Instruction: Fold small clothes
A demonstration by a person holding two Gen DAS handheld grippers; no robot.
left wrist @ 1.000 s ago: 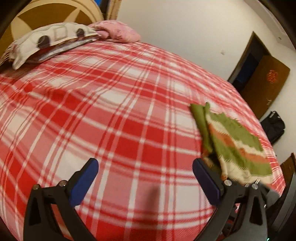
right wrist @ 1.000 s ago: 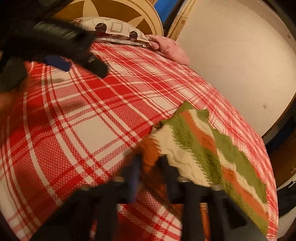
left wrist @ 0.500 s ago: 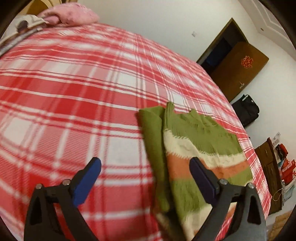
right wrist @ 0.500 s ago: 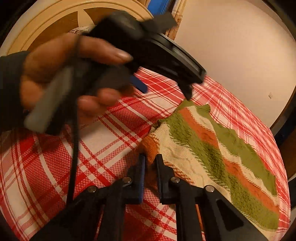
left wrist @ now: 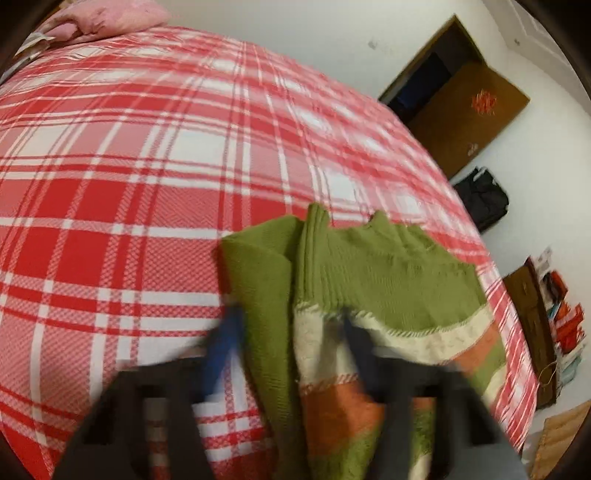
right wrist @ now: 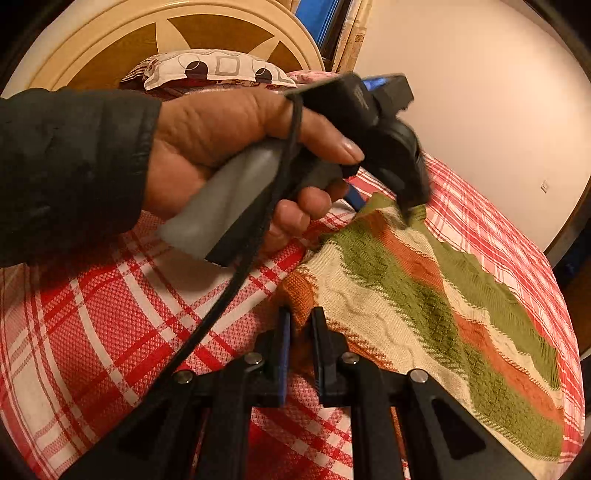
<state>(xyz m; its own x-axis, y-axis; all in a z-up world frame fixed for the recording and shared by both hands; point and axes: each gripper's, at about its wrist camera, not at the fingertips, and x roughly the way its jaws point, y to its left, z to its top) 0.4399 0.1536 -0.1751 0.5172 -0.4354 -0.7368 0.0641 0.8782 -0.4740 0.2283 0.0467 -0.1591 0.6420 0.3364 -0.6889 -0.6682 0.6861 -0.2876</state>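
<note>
A small knitted sweater (right wrist: 424,295) with green, orange and cream stripes lies on the red plaid bed (right wrist: 110,314). My right gripper (right wrist: 300,325) is shut on its near orange corner. In the left wrist view the sweater (left wrist: 369,280) lies folded lengthwise, green collar end away from me. My left gripper (left wrist: 291,336) is blurred, its fingers straddling the sweater's left folded edge with a gap between them. In the right wrist view the left gripper (right wrist: 402,199), held by a hand, sits at the sweater's far corner.
Pillows (right wrist: 214,68) and a round headboard (right wrist: 110,48) are at the bed's head. A pink pillow (left wrist: 107,16) lies far left. A brown door (left wrist: 465,110), a black bag (left wrist: 480,197) and shelves (left wrist: 554,325) stand past the bed's right edge.
My left gripper has come down onto the sweater's far left edge and its fingers have narrowed. The right gripper has kept its hold on the near corner.
</note>
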